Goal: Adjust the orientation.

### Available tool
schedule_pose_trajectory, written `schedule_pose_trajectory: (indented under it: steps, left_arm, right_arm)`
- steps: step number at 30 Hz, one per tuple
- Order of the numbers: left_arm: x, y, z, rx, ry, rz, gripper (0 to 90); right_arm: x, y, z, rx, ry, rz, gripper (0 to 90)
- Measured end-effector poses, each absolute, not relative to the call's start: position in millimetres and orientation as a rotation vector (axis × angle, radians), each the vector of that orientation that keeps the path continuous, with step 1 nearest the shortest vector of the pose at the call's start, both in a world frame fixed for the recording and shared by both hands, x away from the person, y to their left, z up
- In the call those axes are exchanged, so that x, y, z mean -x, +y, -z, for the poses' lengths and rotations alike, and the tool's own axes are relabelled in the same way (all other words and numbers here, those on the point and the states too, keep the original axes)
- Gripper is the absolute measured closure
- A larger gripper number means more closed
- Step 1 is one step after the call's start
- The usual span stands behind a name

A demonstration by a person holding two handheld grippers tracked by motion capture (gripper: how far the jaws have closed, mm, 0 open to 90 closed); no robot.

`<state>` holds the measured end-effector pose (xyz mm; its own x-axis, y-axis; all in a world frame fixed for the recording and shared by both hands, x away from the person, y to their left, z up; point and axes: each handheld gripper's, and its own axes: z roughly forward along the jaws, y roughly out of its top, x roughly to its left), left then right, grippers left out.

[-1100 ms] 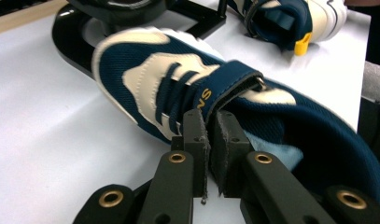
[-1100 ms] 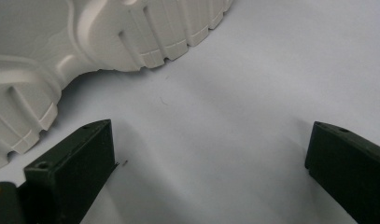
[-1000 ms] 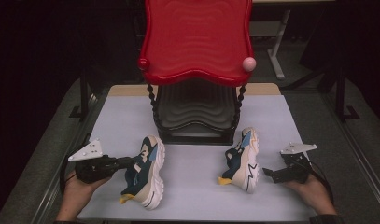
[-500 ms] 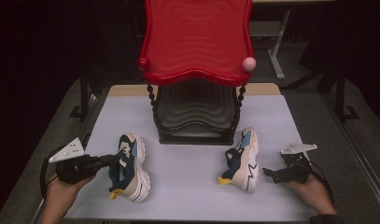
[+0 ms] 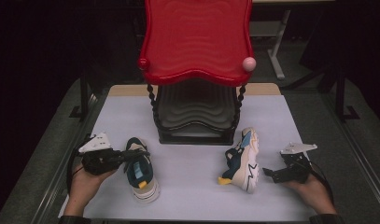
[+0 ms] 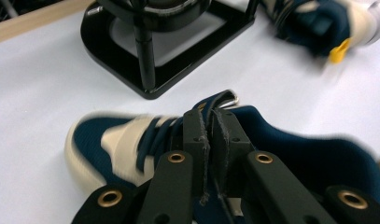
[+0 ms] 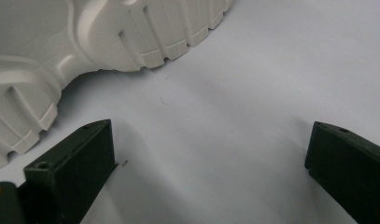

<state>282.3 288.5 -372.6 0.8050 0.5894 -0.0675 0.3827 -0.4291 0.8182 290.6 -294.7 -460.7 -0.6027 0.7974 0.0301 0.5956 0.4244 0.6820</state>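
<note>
Down at the table's near left, the left gripper (image 5: 128, 156) has its jaws pinched together on the collar of the navy-and-cream left shoe (image 5: 140, 170), which stands upright on the white table (image 5: 192, 186). Opposite, the right gripper (image 5: 268, 172) rests with jaws spread wide, empty, just beside the sole of the right shoe (image 5: 241, 160), tipped on its side. Between and behind them stands the black-framed rack (image 5: 197, 116) with its red top tray (image 5: 197, 42).
</note>
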Motion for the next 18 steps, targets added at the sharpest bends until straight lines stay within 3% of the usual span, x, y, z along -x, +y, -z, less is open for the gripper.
schedule_pose_trajectory:
  steps: [5, 7, 9, 18]
  left_arm:
    - [-282.1, 291.4, 373.7, -2.067, 0.744, -0.283, 83.3]
    - [-278.8, 291.6, 371.6, -2.04, 0.745, -0.286, 78.2]
    - [-273.3, 289.9, 366.3, -2.005, 0.722, -0.277, 73.2]
    - [-242.2, 266.1, 360.9, -2.026, 0.587, -0.152, 67.0]
  right_arm:
    - [-290.9, -294.8, 460.8, -1.199, 2.385, -0.961, 0.8]
    - [-290.9, -294.8, 460.8, -1.199, 2.385, -0.961, 0.8]
    - [-290.9, -294.8, 460.8, -1.2, 2.385, -0.961, 0.8]
    - [-290.9, -294.8, 460.8, -1.2, 2.385, -0.962, 0.8]
